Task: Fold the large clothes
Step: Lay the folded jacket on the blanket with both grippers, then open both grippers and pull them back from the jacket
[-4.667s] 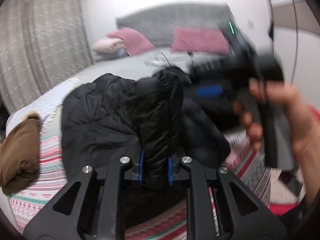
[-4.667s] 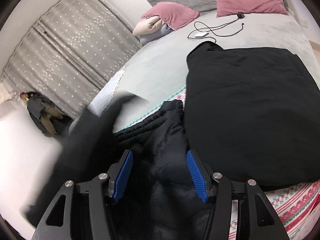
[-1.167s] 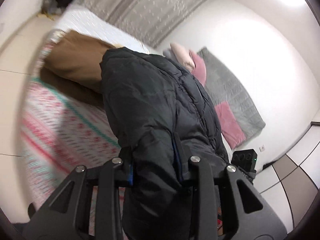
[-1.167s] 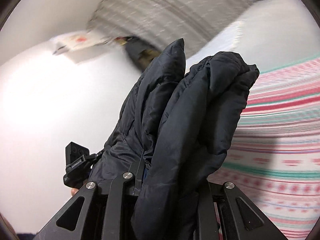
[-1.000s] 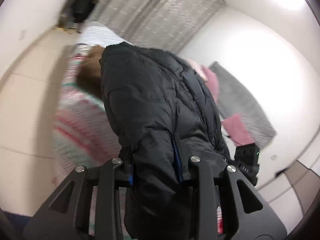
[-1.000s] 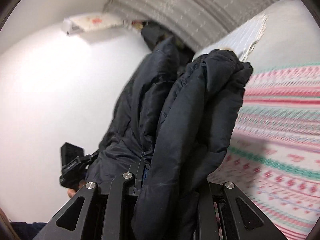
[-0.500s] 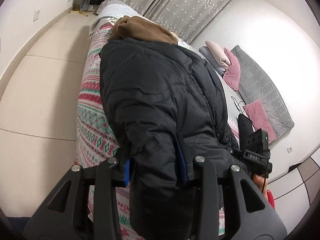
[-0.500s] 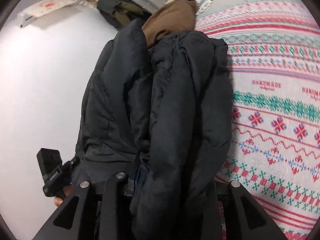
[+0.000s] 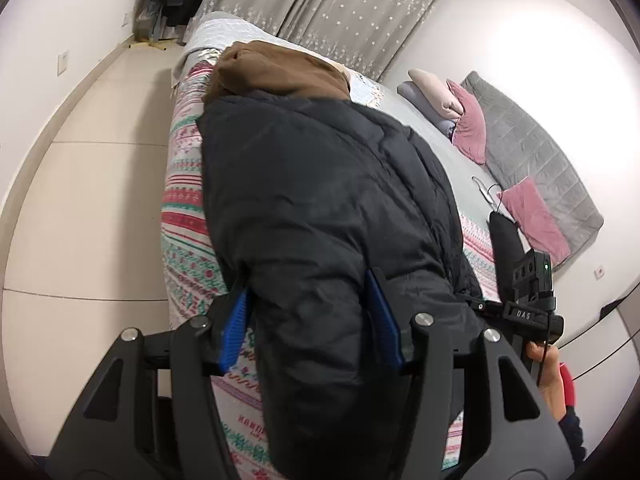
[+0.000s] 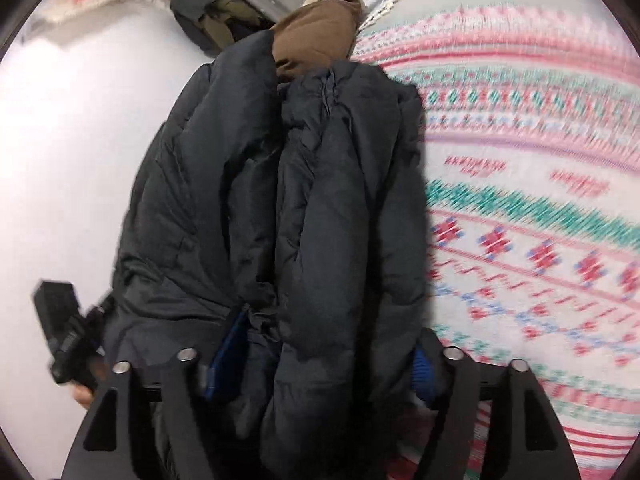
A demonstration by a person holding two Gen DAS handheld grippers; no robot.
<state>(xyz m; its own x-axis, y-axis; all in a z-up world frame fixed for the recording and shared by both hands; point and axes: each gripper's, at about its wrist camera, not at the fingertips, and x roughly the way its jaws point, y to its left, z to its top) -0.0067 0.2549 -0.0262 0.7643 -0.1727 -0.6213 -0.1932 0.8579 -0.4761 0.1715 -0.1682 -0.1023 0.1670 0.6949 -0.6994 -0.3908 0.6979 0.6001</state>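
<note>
Both tongs have just been opening: the left gripper (image 9: pixel 310 322) is seen released, a gap showing between its left blue pad and the black puffer jacket (image 9: pixel 320 200) that sits between its fingers, and the right gripper (image 10: pixel 320 354) is spread wide with the jacket's folded bulk (image 10: pixel 280 200) between its pads but no longer pinched. Compared with half a second ago the jacket has been lowered onto the patterned blanket (image 9: pixel 184 216) at lower centre, so this fold is judged set down. Further out, a brown garment (image 9: pixel 276 68) is seen at upper centre, pink pillows (image 9: pixel 532 216) and grey headboard at right, curtains (image 9: pixel 340 4) at top.
</note>
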